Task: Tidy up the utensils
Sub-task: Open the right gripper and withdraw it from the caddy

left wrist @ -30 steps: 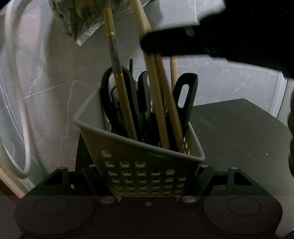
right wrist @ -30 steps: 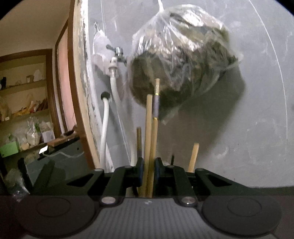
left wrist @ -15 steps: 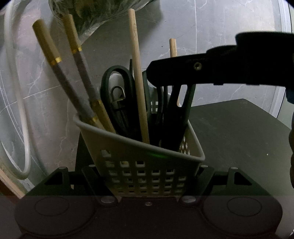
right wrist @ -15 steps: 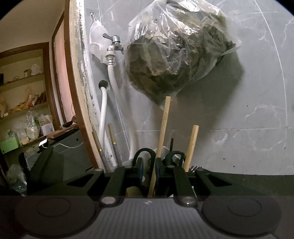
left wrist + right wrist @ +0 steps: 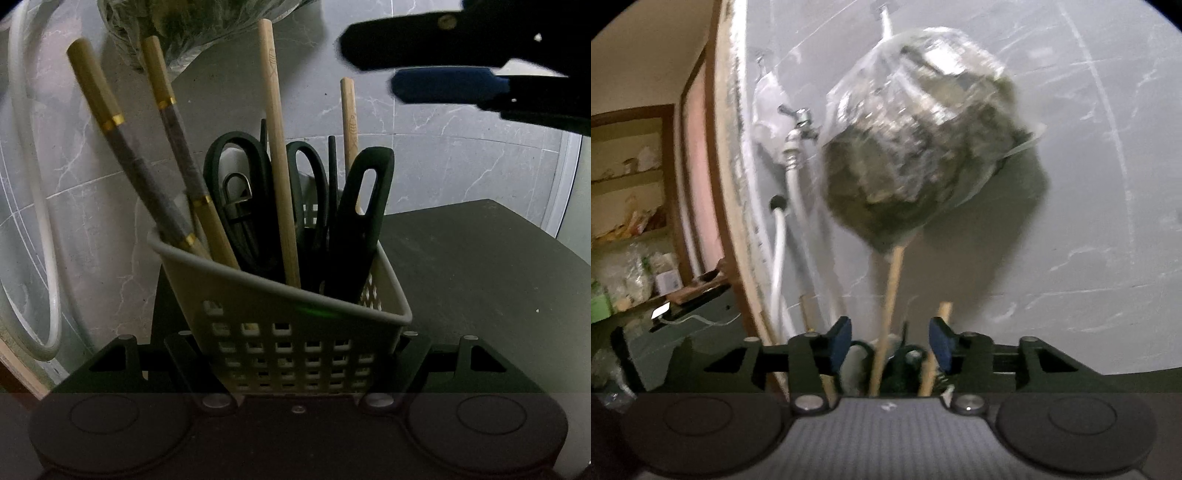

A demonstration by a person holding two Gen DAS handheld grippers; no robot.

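My left gripper [image 5: 295, 354] is shut on a white perforated utensil basket [image 5: 295, 332], holding it by its lower front wall. In the basket stand two gold-banded chopsticks [image 5: 147, 173] leaning left, two plain wooden chopsticks [image 5: 279, 166], black scissors [image 5: 240, 199] and a black slotted handle [image 5: 364, 221]. My right gripper [image 5: 888, 345] is open and empty just above the basket, with the plain wooden chopsticks [image 5: 892, 302] rising between its blue pads [image 5: 840, 341]. It shows in the left wrist view [image 5: 406, 70] at the upper right.
A dark table [image 5: 480, 280] lies to the right of the basket. A grey marbled tile wall [image 5: 461, 155] is close behind. A clear plastic bag of dark stuff [image 5: 916, 147] hangs on it, beside a tap with white hoses [image 5: 794, 173]. Shelves [image 5: 628, 184] stand at far left.
My right gripper let go of the chopsticks, opened and rose away to the upper right. The two gold-banded chopsticks dropped into the basket and now lean left.
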